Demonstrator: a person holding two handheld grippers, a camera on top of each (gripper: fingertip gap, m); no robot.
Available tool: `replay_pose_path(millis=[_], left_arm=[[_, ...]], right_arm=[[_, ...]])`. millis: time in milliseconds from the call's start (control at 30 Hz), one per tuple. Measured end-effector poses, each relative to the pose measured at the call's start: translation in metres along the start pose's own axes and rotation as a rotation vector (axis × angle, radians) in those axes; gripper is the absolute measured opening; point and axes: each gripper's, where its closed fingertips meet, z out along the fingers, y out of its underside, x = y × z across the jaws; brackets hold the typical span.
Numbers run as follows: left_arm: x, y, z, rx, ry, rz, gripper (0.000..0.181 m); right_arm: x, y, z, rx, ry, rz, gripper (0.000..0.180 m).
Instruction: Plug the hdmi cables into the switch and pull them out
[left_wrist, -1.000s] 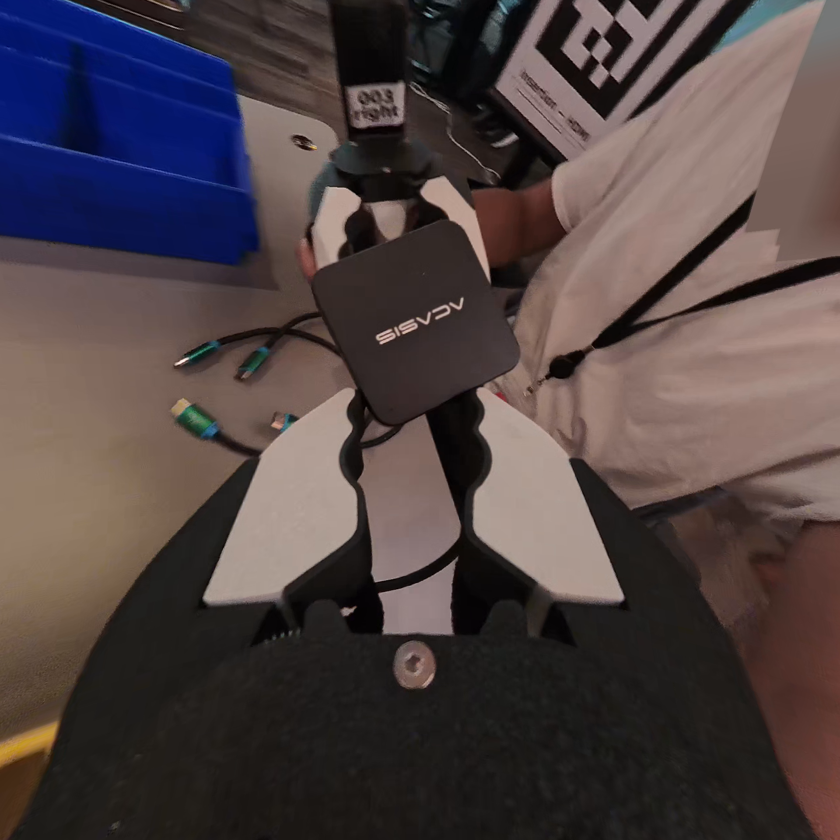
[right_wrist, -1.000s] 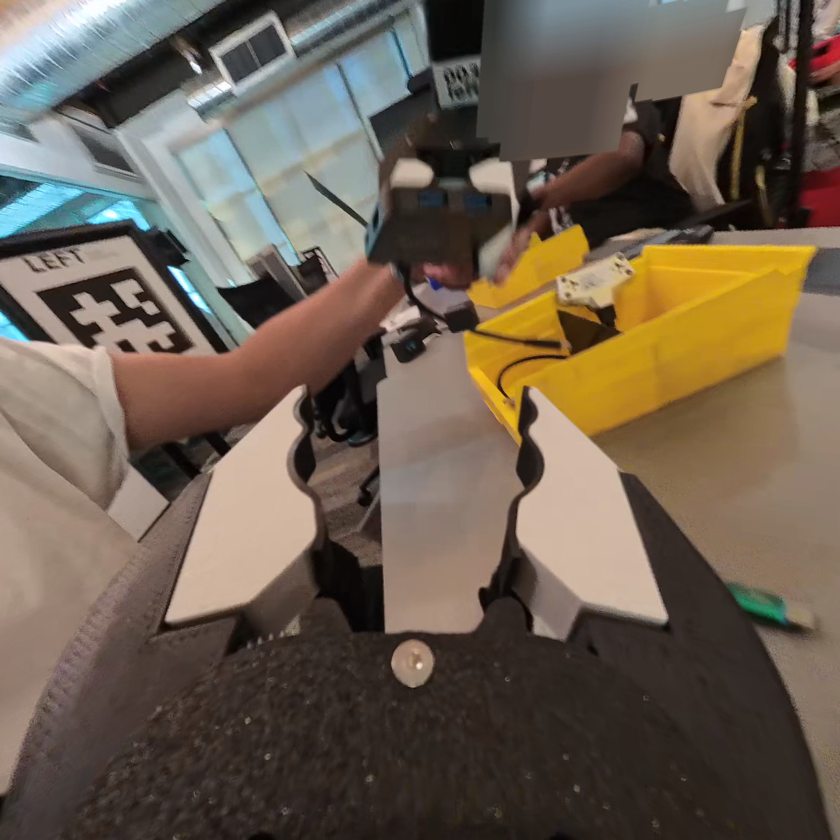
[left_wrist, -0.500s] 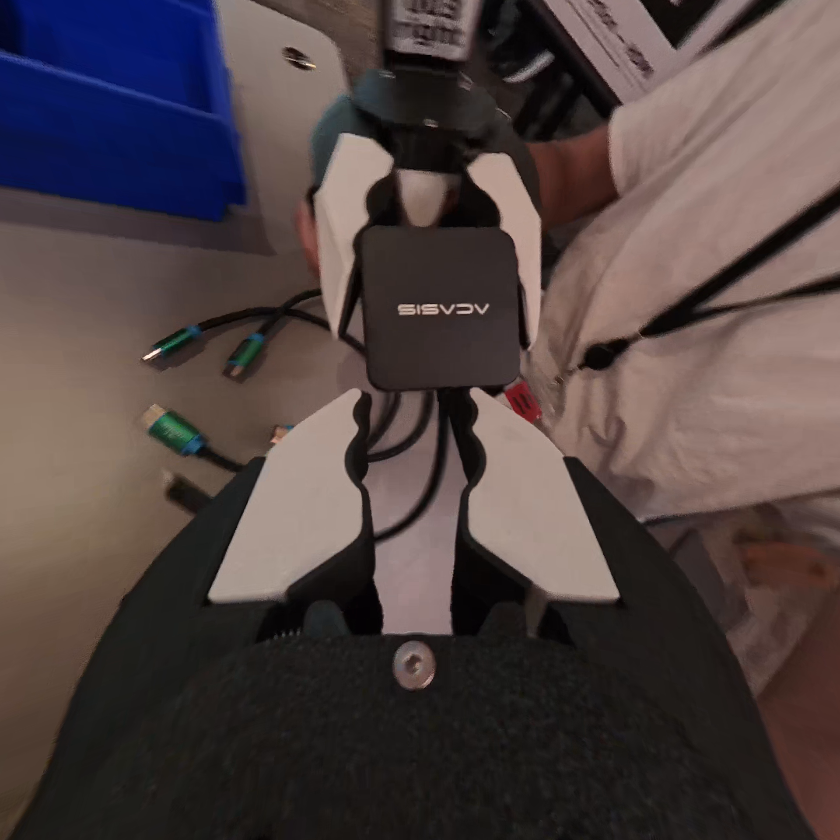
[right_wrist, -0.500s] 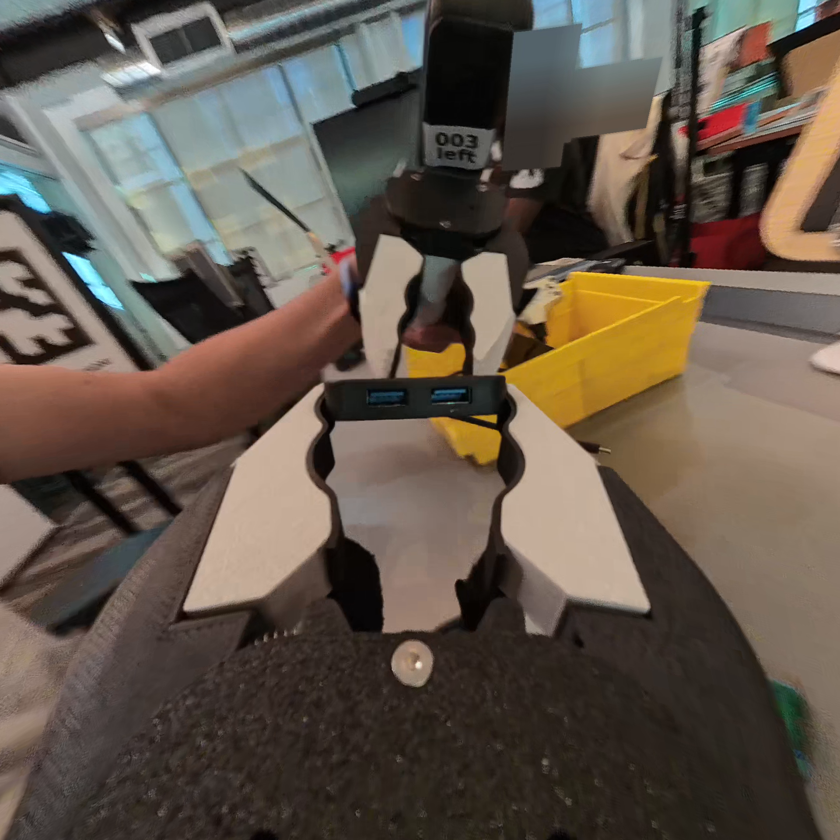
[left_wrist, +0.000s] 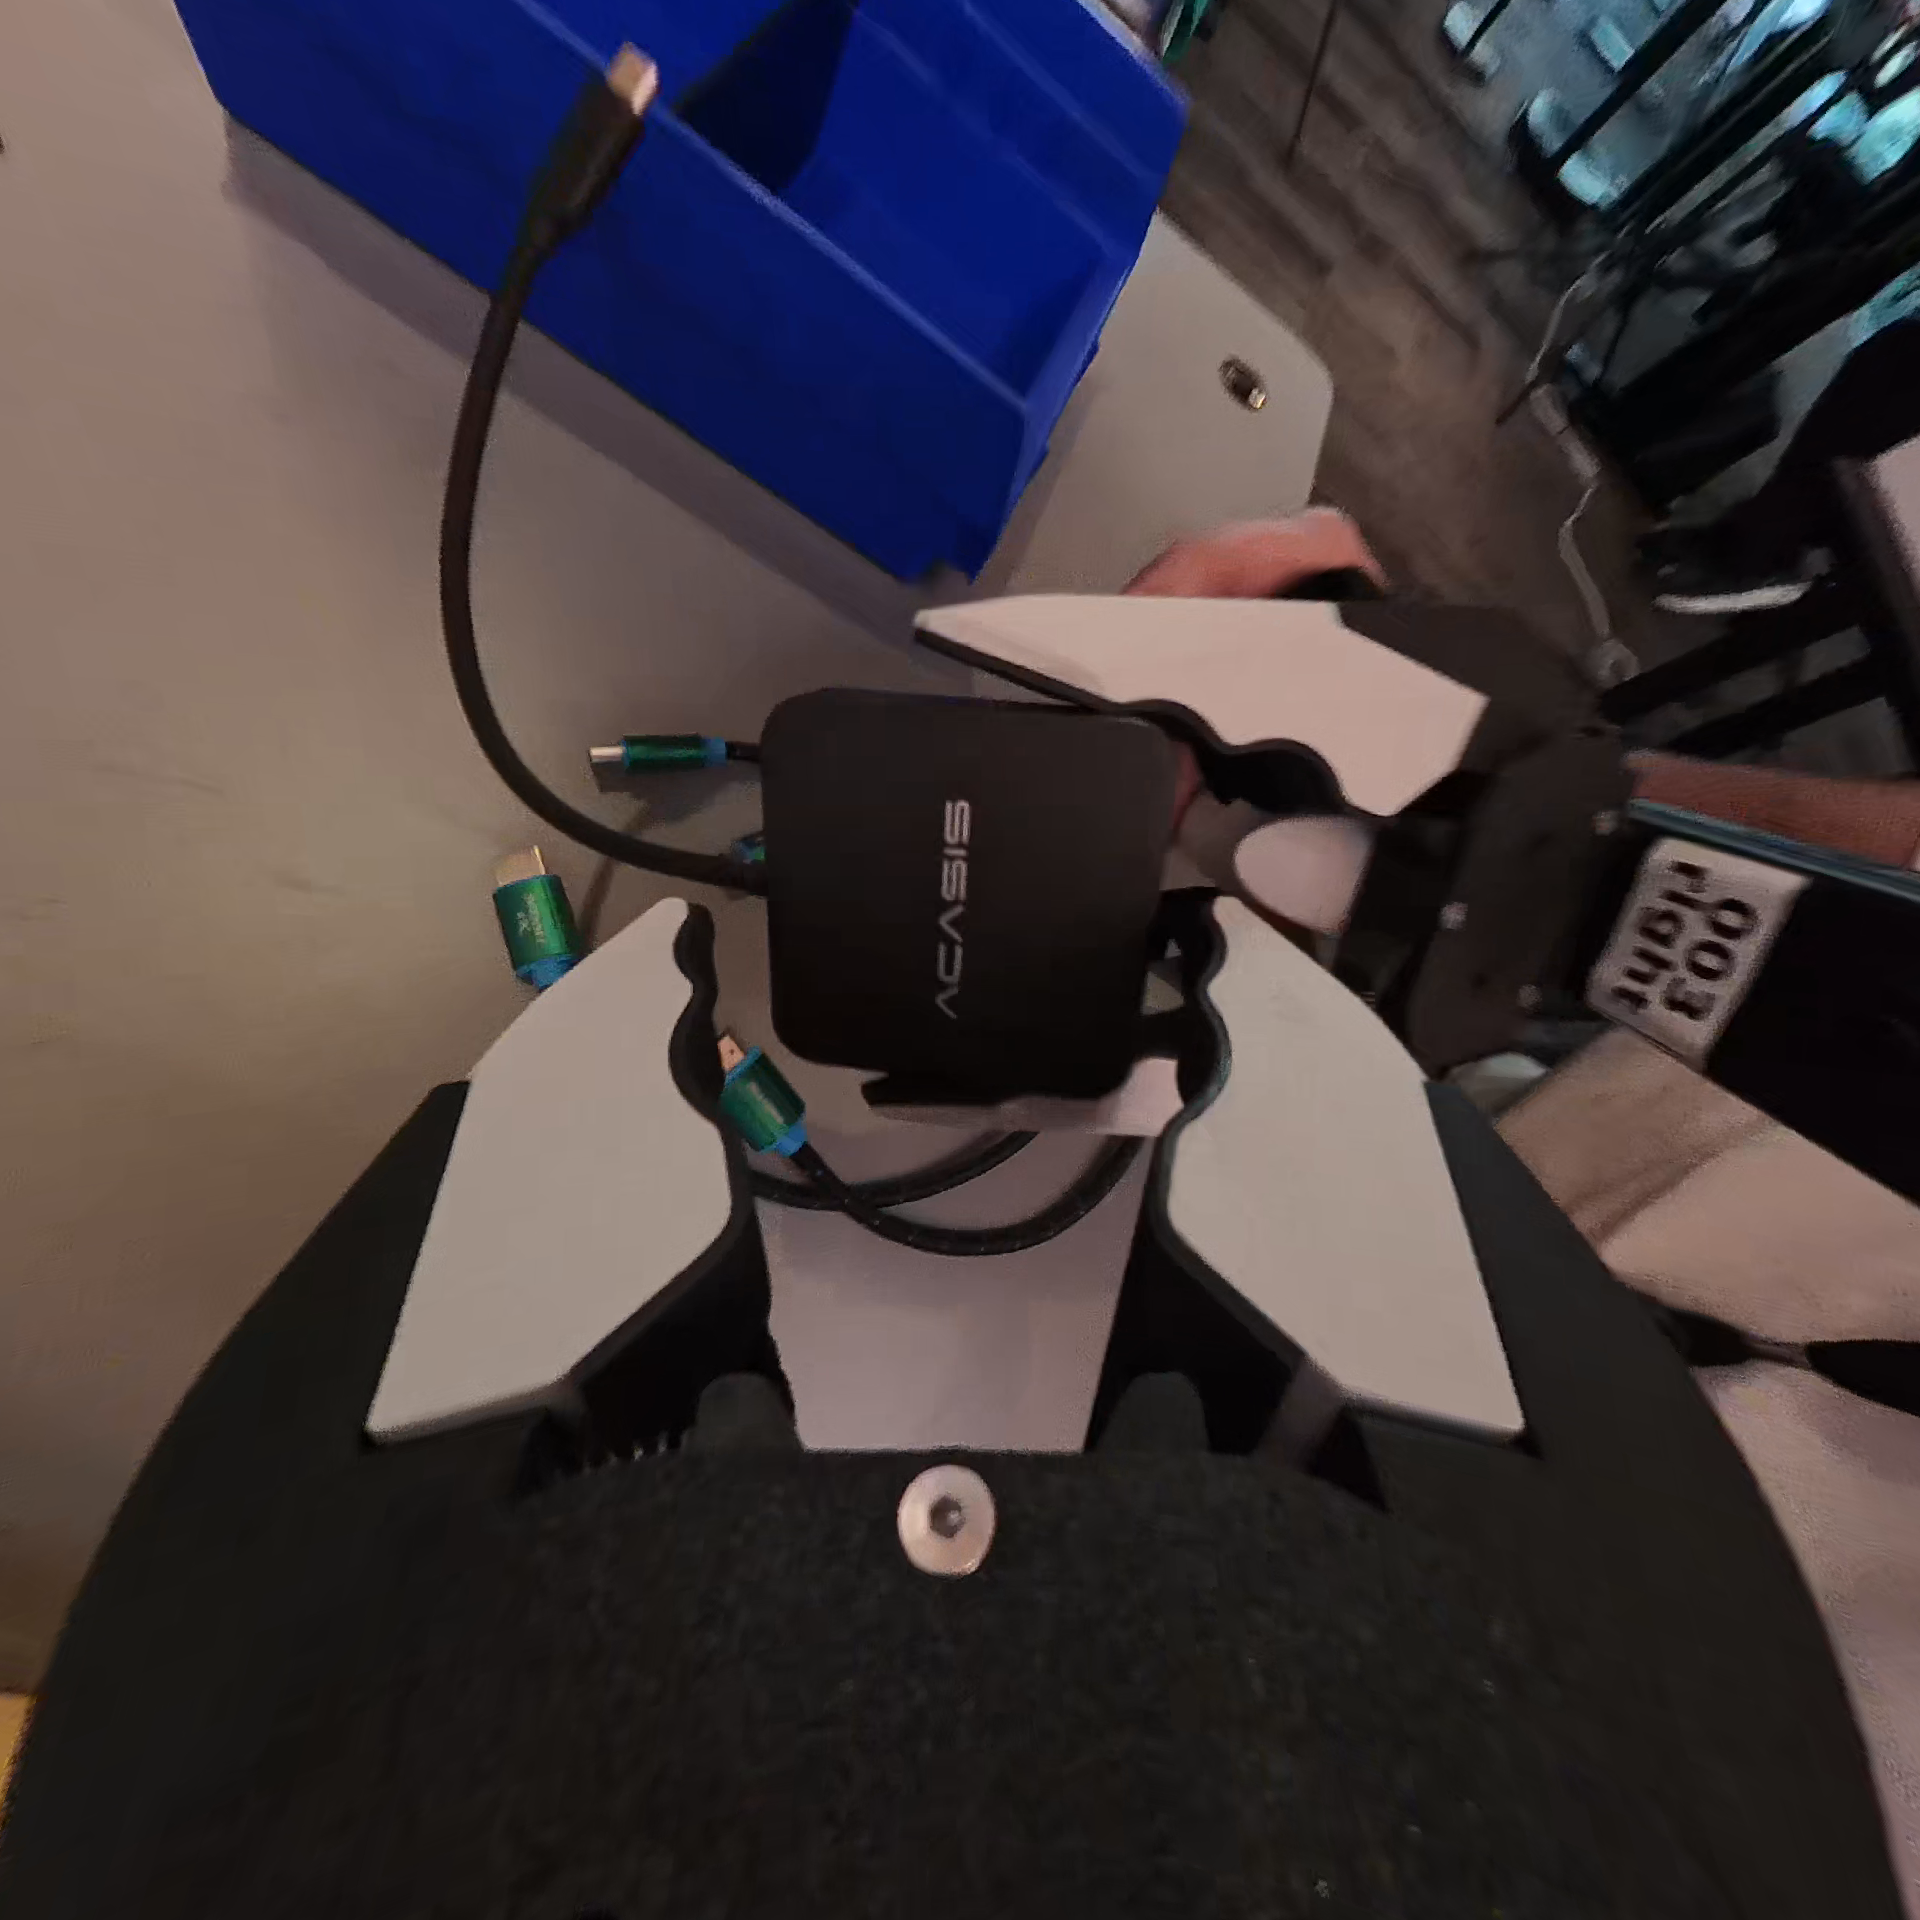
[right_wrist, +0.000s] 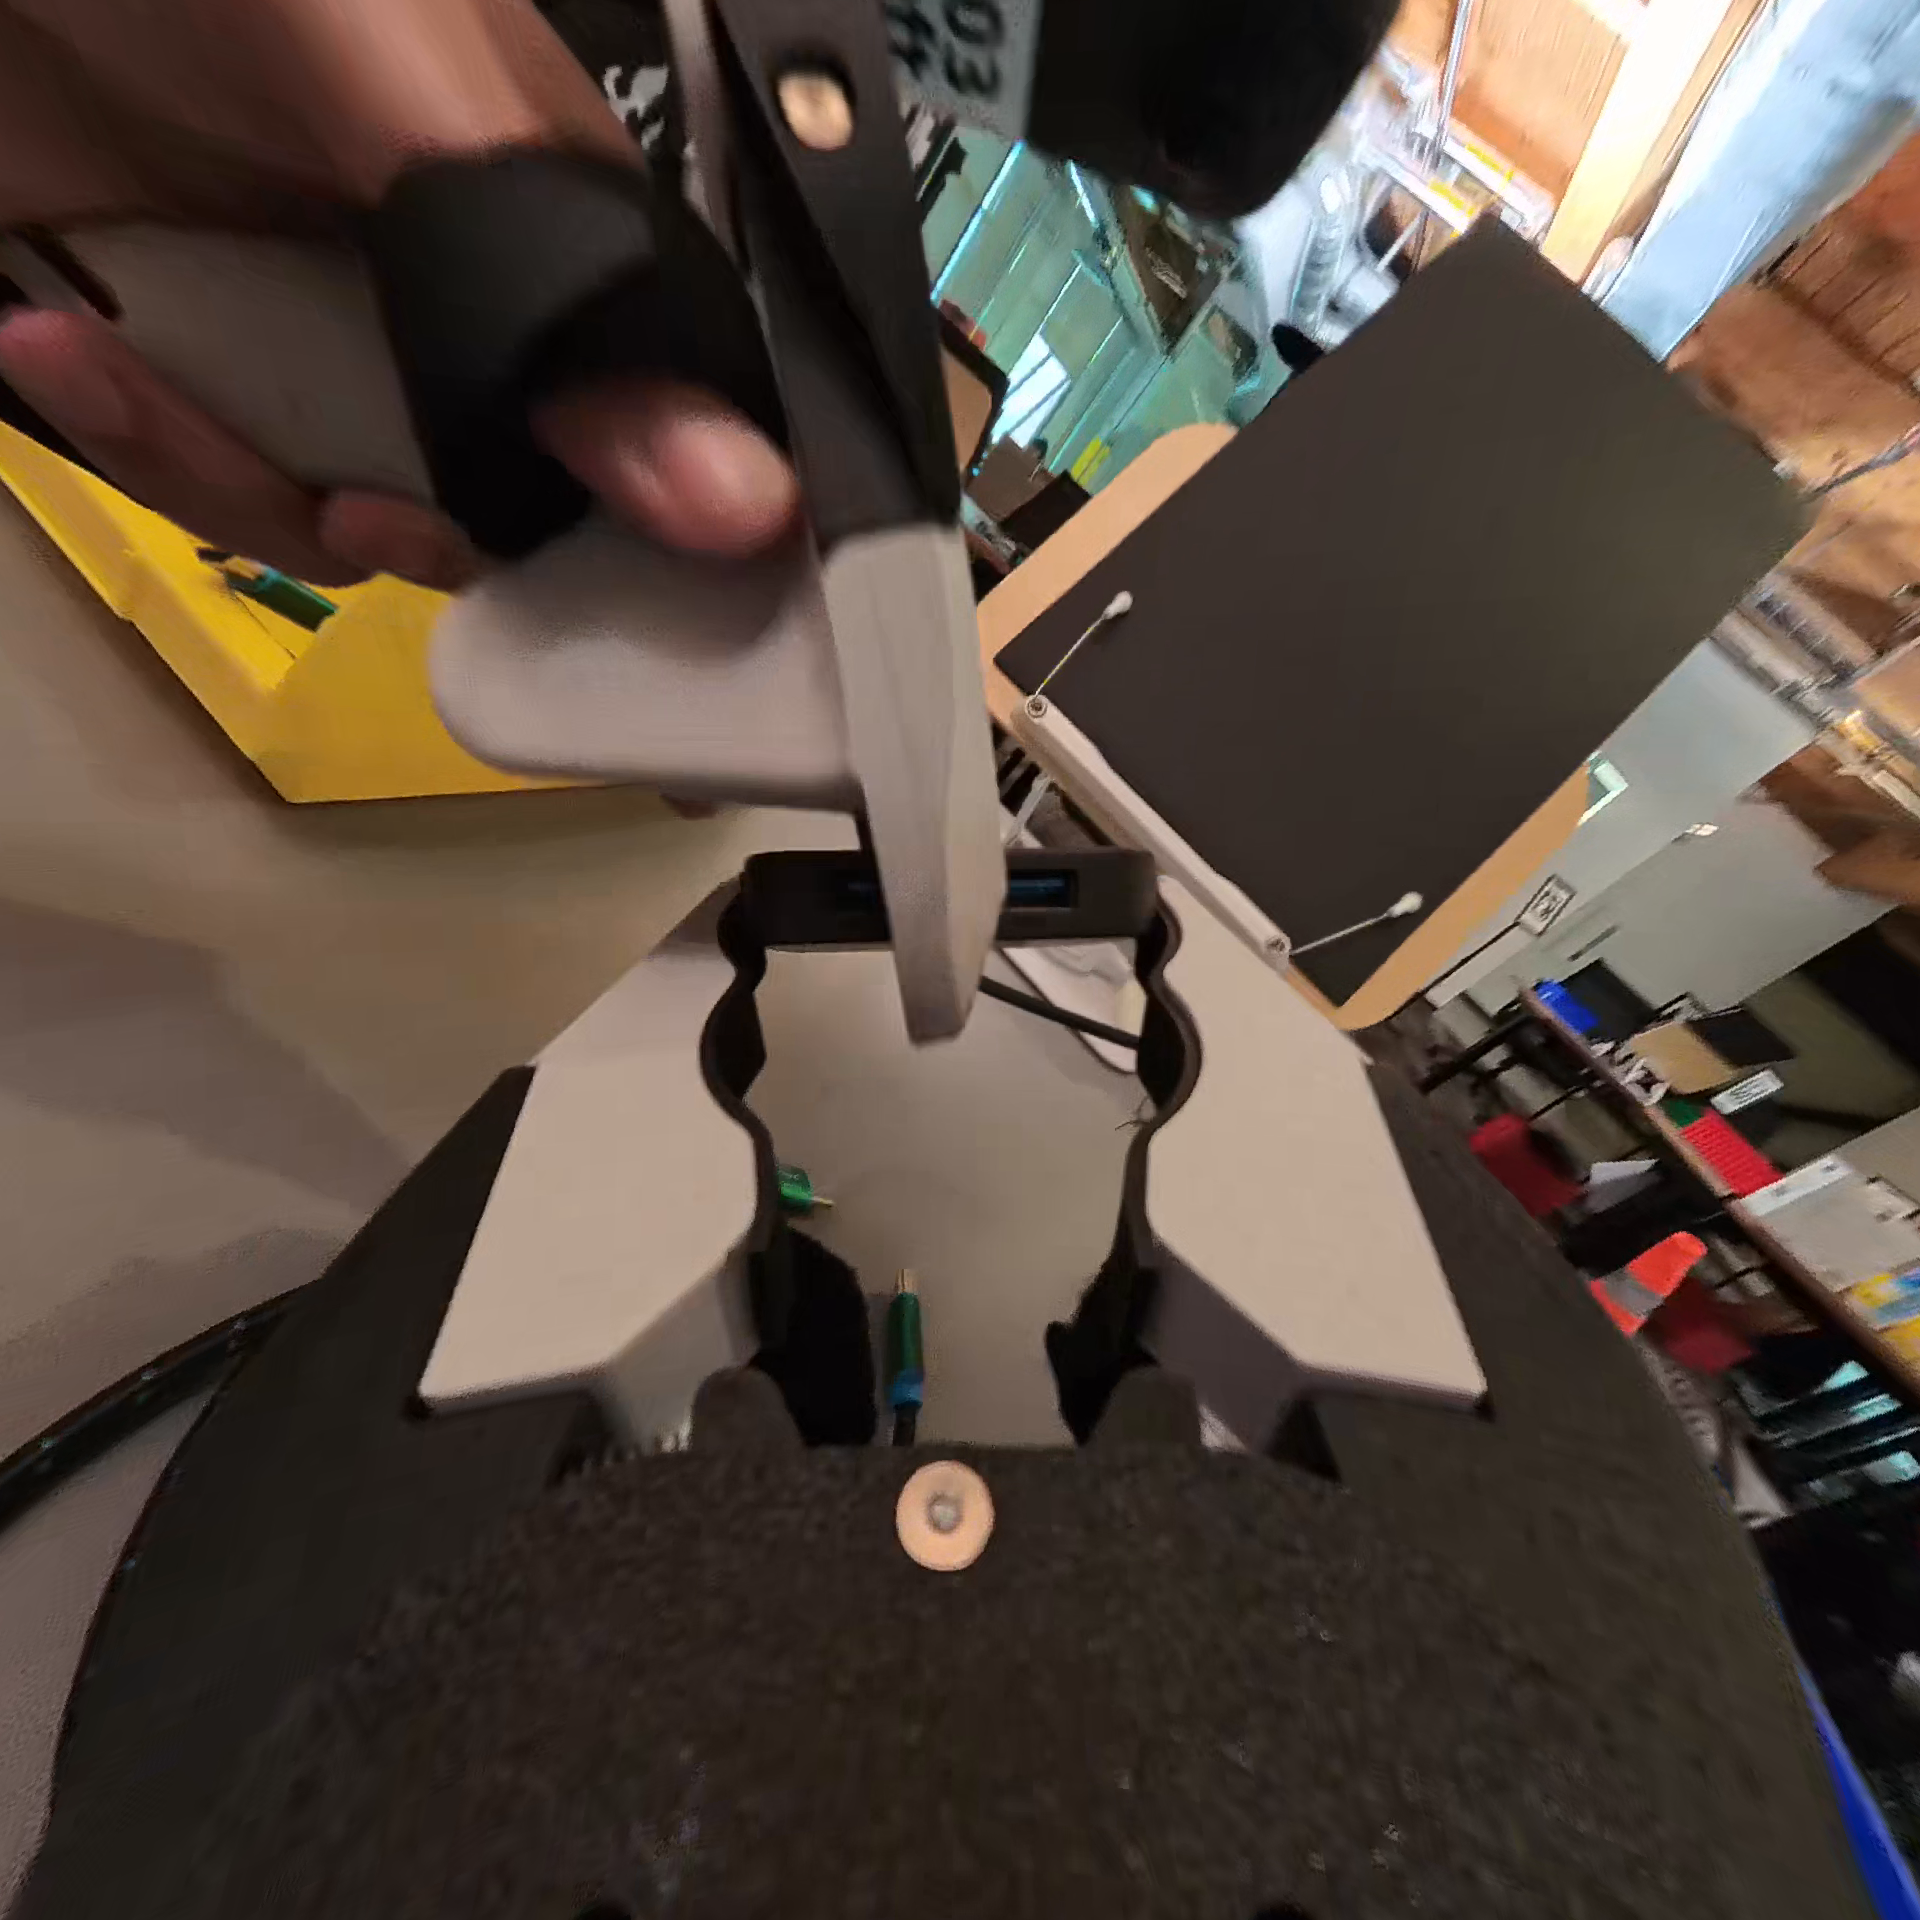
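The black switch (left_wrist: 956, 883) is a flat square box held in the air, with blue ports on its edge in the right wrist view (right_wrist: 1039, 891). My right gripper (right_wrist: 945, 914) is shut on its two sides; in the left wrist view it (left_wrist: 899, 862) comes in from the right. My left gripper (left_wrist: 940, 935) is open, its fingers standing wide on either side of the switch. One left finger (right_wrist: 920, 831) crosses in front of the ports. A black lead (left_wrist: 468, 520) curves up from the switch. Green and blue HDMI plugs (left_wrist: 665, 750) (left_wrist: 535, 914) (left_wrist: 764, 1107) lie loose on the table below.
A blue bin (left_wrist: 831, 260) stands at the table's (left_wrist: 208, 727) far edge. A yellow bin (right_wrist: 343, 707) stands on the table behind the left gripper. More green plugs (right_wrist: 902, 1340) (right_wrist: 795, 1184) lie under the right gripper. A desk divider (right_wrist: 1403, 623) stands beyond the table. Less than 4 cm separates the two grippers' tips.
The right gripper has closed on the switch's sides. The left gripper has opened off the switch. Both grippers have turned, and the switch's lead now points up.
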Motion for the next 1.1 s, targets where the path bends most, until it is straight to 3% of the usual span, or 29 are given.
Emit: replay_pose_path(millis=[100, 200, 333, 400, 500, 600, 733, 967, 1000, 1033, 1100], left_arm=[[0.002, 0.009, 0.003, -0.067, 0.018, 0.017, 0.072], [-0.006, 0.021, -0.002, -0.132, 0.046, 0.06, 0.071], [-0.049, 0.034, -0.025, -0.143, 0.027, 0.108, 0.072], [-0.046, 0.042, -0.036, -0.113, 0.12, 0.248, 0.072], [-0.021, 0.057, -0.049, -0.136, 0.278, 0.295, 0.071], [0.004, 0.076, -0.056, -0.227, 0.39, 0.34, 0.071], [0.014, 0.101, -0.054, -0.377, 0.457, 0.333, 0.072], [0.023, 0.119, -0.031, -0.525, 0.455, 0.37, 0.072], [0.025, 0.117, -0.029, -0.521, 0.449, 0.379, 0.072], [0.023, 0.117, -0.026, -0.517, 0.423, 0.384, 0.072], [0.016, 0.11, -0.02, -0.469, 0.338, 0.367, 0.071]], right_arm=[[-0.006, -0.002, -0.001, 0.01, 0.0, -0.055, 0.072], [-0.022, -0.001, -0.003, 0.033, -0.109, -0.008, 0.071], [-0.032, 0.007, -0.01, 0.031, -0.221, 0.121, 0.052], [-0.048, 0.013, -0.012, -0.021, -0.388, 0.27, 0.054], [-0.077, 0.016, -0.022, -0.08, -0.72, 0.529, 0.065], [-0.07, -0.002, -0.033, 0.099, -0.827, 0.635, 0.064], [-0.059, -0.033, -0.054, 0.366, -0.786, 0.453, 0.035], [-0.098, -0.007, -0.044, 0.2, -0.772, 0.078, 0.036], [-0.101, -0.003, -0.041, 0.185, -0.751, 0.038, 0.034], [-0.098, 0.0, -0.037, 0.182, -0.7, 0.014, 0.021], [-0.096, 0.011, -0.032, 0.13, -0.688, -0.035, 0.019]])
